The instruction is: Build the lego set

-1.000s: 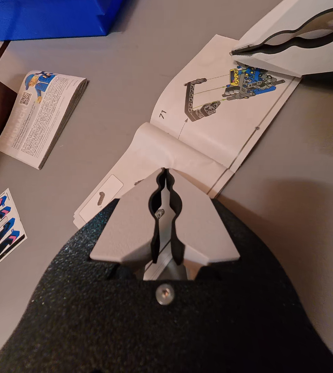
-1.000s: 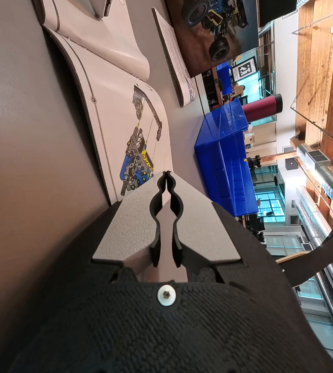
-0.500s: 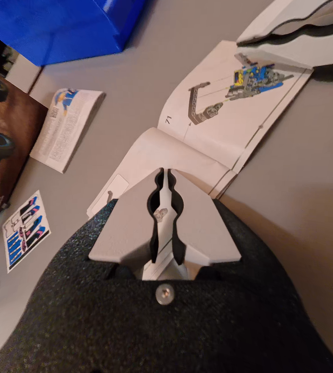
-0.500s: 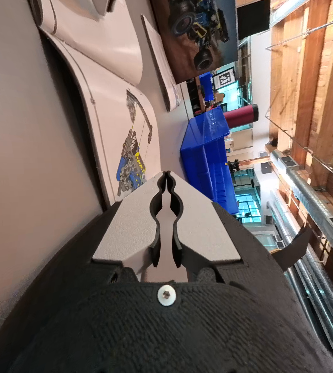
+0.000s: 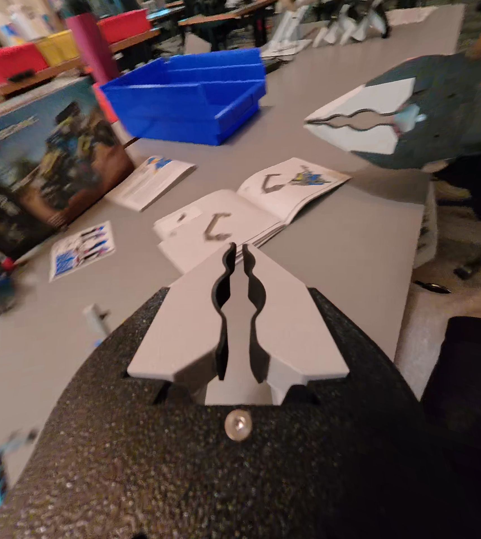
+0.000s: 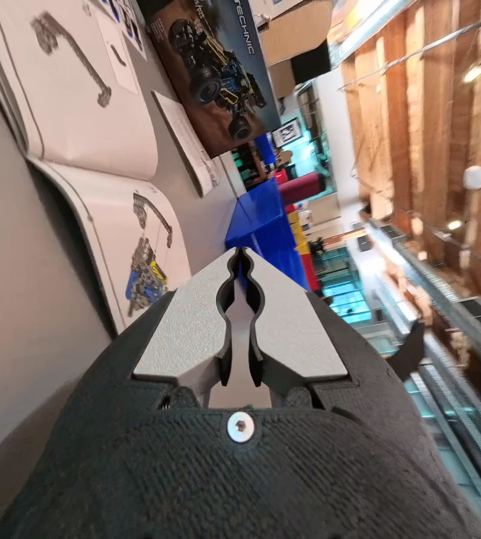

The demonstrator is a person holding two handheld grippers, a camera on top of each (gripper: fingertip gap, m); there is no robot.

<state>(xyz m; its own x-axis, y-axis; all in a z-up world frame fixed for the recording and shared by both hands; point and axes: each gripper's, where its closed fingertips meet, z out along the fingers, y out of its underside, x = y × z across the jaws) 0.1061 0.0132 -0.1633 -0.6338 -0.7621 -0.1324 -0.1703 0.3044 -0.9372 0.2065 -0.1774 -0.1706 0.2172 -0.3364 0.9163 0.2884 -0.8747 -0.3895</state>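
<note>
Two booklets [image 5: 251, 210] [image 5: 152, 180], one blue bin [image 5: 186, 99], one sticker sheet [image 5: 82, 250], one box [image 5: 44, 157].

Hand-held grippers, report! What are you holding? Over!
Left hand-held gripper slightly open, empty, near open booklet. Right hand-held gripper shut, empty. Blue bin beyond.

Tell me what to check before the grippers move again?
1. Left gripper empty: ok. Its fingers stand slightly apart with nothing between them, above the booklet's near edge.
2. Right gripper empty: ok. Its fingertips meet on nothing, raised above the table.
3. Booklet lies open on the table: ok.
4. Sticker sheet flat, left of the booklet, apart from both grippers: ok.
5. Blue bin out of the way: ok. It stands well behind the booklet.
6. Views sharp: not ok. Both are blurred.
</note>
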